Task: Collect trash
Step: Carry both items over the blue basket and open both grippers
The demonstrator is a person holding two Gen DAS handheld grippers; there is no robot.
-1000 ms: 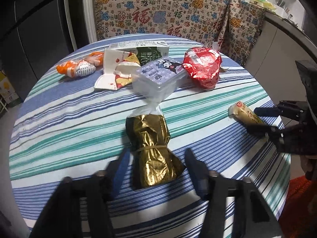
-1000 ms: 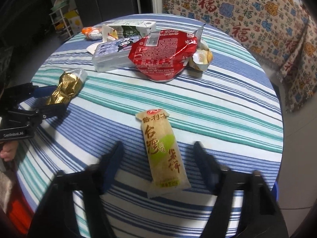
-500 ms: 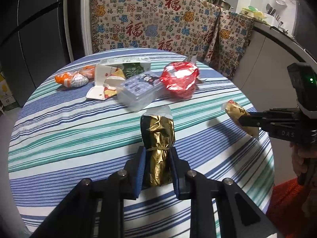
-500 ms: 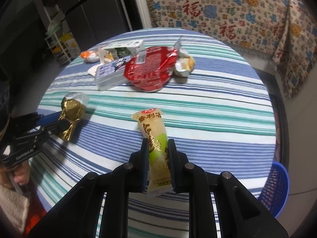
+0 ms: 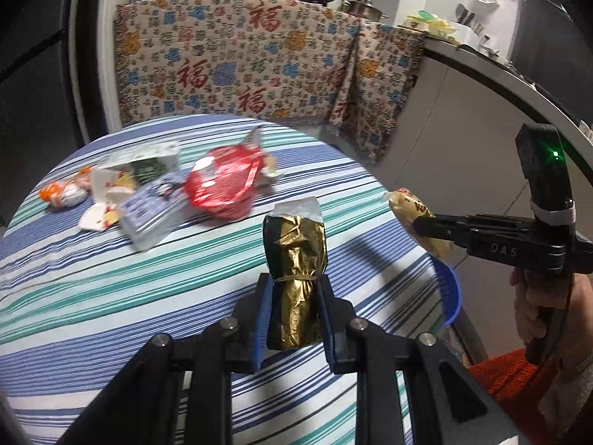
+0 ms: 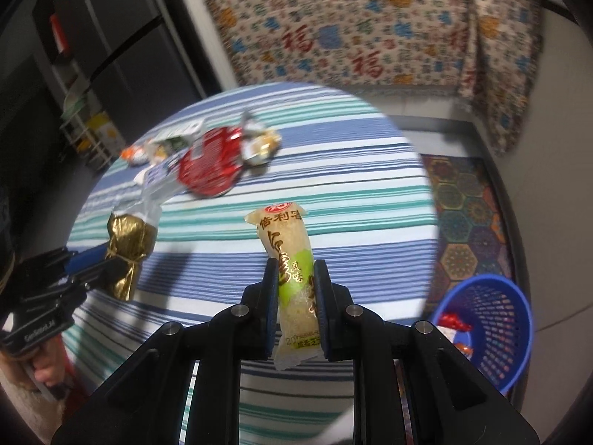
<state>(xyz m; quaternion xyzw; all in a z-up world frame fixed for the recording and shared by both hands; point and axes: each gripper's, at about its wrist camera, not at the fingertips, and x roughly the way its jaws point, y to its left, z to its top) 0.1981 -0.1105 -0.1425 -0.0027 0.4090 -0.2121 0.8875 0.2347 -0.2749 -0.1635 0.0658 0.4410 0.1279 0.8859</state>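
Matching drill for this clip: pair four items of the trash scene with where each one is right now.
Items:
1. gold foil wrapper
2. rice cracker packet
3. red crinkled bag
4. blue basket

Places:
A. lying on the striped table
B. clamped in the right gripper
C. on the floor beside the table
D. clamped in the left gripper

Pairs: 1-D, 2-B, 3-A, 4-C

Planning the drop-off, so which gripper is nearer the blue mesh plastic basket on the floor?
Right. The right gripper is beside the blue mesh plastic basket; the left gripper is above the tabletop, farther away.
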